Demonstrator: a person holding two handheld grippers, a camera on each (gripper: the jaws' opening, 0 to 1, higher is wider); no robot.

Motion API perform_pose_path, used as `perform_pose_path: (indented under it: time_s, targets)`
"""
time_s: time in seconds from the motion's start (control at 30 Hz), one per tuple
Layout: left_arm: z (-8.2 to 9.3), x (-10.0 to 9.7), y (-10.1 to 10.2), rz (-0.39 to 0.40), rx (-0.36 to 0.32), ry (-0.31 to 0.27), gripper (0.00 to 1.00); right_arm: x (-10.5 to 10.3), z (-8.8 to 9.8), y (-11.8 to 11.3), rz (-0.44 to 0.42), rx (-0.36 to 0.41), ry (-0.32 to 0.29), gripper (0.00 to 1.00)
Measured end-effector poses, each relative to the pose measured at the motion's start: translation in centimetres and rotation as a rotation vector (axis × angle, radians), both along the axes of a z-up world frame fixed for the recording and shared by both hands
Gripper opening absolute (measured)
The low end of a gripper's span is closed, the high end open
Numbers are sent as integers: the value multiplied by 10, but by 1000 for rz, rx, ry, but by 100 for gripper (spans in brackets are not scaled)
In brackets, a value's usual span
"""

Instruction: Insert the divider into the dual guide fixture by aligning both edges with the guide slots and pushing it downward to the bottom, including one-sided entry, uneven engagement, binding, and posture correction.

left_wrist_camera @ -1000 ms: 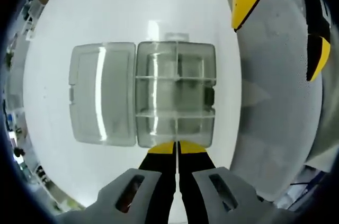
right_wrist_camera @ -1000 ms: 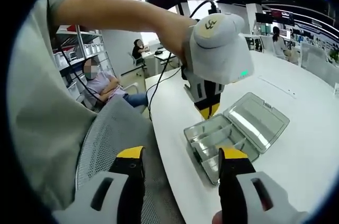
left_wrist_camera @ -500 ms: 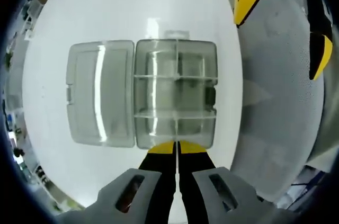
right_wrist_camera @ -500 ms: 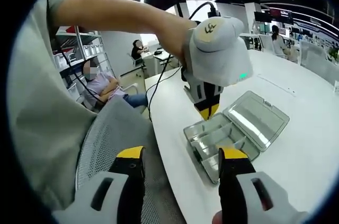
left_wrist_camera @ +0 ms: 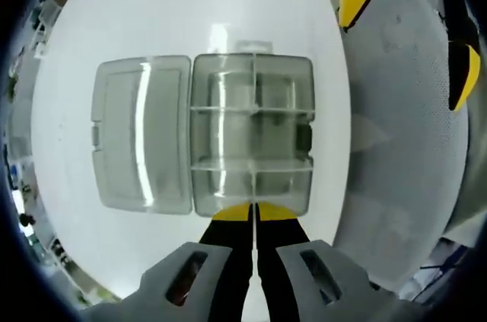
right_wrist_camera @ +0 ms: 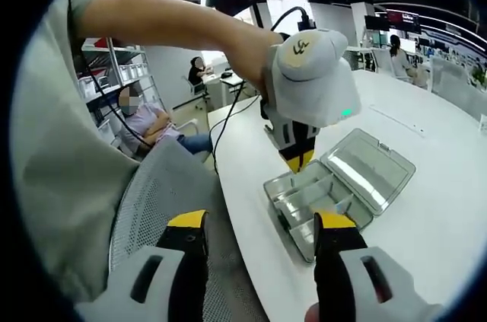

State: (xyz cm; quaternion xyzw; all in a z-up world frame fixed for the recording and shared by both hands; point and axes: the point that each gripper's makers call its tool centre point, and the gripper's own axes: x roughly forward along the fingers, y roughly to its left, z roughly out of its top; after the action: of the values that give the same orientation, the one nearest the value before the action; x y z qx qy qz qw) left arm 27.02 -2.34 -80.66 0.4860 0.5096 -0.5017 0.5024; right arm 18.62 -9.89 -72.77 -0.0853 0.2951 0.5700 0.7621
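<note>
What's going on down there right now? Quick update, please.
Left gripper shut, poised over open box. Right gripper open, off the table. Nothing in the way.

Left claw (left_wrist_camera: pixel 253 212) over open box (left_wrist_camera: pixel 251 133); table (left_wrist_camera: pixel 190 10) round it bare.

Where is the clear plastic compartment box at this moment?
In the left gripper view, the clear plastic compartment box lies open on the white table, directly ahead of the left claw.

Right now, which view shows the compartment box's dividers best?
The left gripper view: it looks straight down into the clear compartment box, its dividers plain. The right gripper view shows the box slanted, partly behind the right tool.
</note>
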Motion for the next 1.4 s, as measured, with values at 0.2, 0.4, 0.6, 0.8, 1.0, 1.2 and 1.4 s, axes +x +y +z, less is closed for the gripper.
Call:
perform_pose_path:
  time_s: [0.2,0.4,0.6,0.8,1.0,1.2,1.4]
  targets:
    - [-3,1,0,-18,6,-5,0,0,1,0,-3,2,0,52]
    - [-6,0,0,-28,10,-8,0,1,0,-2,-5,0,1,52]
    - [-9,1,0,-41,16,-10,0,1,-1,-3,-9,2,5,52]
    - [-13,1,0,-42,19,-6,0,1,-1,-5,-13,3,7,52]
    - [-18,0,0,-41,22,-3,0,1,-2,-6,-15,1,10,52]
    - [-22,0,1,-37,19,0,0,2,-3,-6,-16,1,14,52]
    - [-25,0,1,-38,20,4,0,3,-4,-7,-18,3,17,52]
